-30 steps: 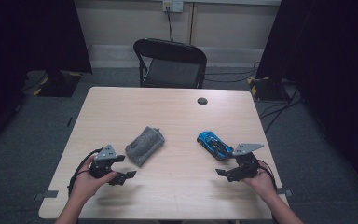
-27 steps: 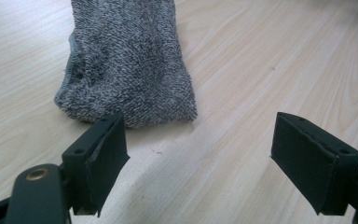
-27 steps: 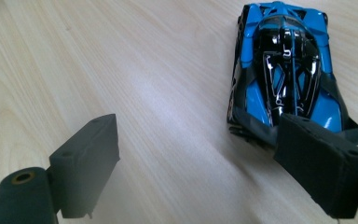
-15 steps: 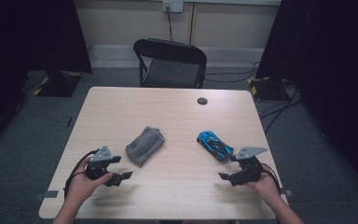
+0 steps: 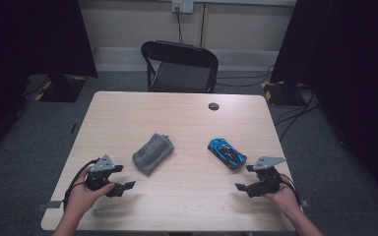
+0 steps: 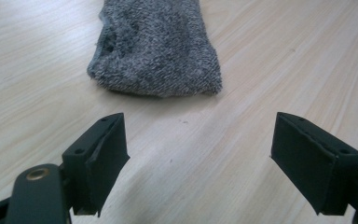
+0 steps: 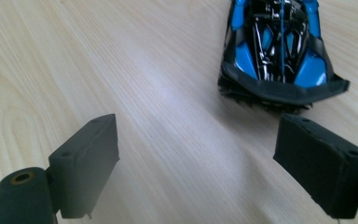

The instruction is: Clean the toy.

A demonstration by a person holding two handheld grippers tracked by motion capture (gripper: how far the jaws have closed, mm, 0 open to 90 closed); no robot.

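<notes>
Both grippers, left [image 5: 120,179] and right [image 5: 243,178], gape wide, empty, near the table's [image 5: 187,123] front edge. Left should straddle the grey cloth [image 6: 156,46] squarely; right, the blue toy car [image 7: 279,51].

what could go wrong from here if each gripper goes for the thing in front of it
1. The blue toy car sits off to one side of the open right gripper, so closing straight ahead may clip its tail and roll it away.
2. The grey cloth is soft and flat; the open left gripper may pinch only a top fold or drag it across the table.
</notes>
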